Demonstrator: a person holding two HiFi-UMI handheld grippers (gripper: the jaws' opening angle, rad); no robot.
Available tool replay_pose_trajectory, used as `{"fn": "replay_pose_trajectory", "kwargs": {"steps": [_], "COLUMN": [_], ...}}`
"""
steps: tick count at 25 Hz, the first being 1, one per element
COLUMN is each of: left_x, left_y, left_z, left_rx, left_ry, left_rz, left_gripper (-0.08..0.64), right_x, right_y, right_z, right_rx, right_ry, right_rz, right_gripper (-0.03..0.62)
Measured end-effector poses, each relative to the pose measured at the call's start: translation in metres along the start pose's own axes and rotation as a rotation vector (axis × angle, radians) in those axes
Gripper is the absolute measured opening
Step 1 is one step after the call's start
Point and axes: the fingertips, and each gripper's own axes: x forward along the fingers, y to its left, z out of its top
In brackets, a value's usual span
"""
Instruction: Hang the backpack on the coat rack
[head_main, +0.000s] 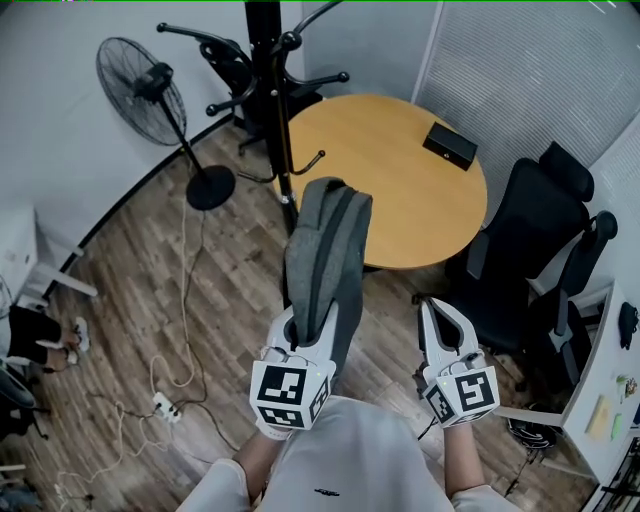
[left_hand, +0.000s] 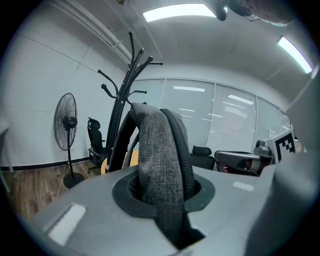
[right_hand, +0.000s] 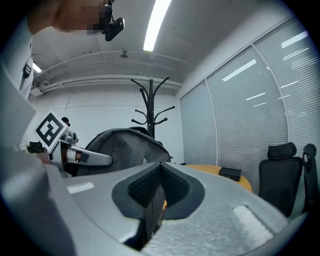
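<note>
The grey backpack (head_main: 325, 250) hangs in the air in front of me, and my left gripper (head_main: 305, 328) is shut on its strap. In the left gripper view the grey strap and a black padded strap (left_hand: 162, 165) run up between the jaws. The black coat rack (head_main: 270, 100) stands past the backpack with its hooks bare, and it rises behind the strap (left_hand: 125, 95) in the left gripper view. My right gripper (head_main: 440, 320) is level with the left one, to the right, shut with nothing in it. From the right gripper view the backpack (right_hand: 120, 150) is at the left and the rack (right_hand: 150, 105) behind it.
A round wooden table (head_main: 400, 190) with a black box (head_main: 449, 145) on it stands right of the rack. Black office chairs (head_main: 530, 250) are at the right. A standing fan (head_main: 150, 95) is left of the rack. A cable and power strip (head_main: 165, 405) lie on the floor.
</note>
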Motion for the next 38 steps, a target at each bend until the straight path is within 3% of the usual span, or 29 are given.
{"fn": "replay_pose_trajectory", "kwargs": {"steps": [7,16,25,38], "left_x": [0.022,0.037,0.063,0.143], "left_y": [0.014,0.018,0.022,0.020], "left_z": [0.010,0.020,0.028,0.059], "left_rx": [0.014,0.026,0.033,0.020], "left_ry": [-0.002,-0.002,0.001,-0.013], "left_rz": [-0.061,-0.074,-0.045,0.023], "left_gripper": [0.101,0.101,0.101,0.101], "right_x": [0.025,0.037,0.060,0.132], "right_y": [0.003,-0.001,-0.018,-0.094], "right_z": [0.002,0.000,-0.001,0.011], "right_rx": [-0.007,0.008,0.010,0.025], "right_ry": [-0.002,-0.004,-0.018,-0.004], "right_rz": [-0.031,-0.039,-0.002,0.073], "right_gripper": [-0.005,-0.005,0.002,0.002]}}
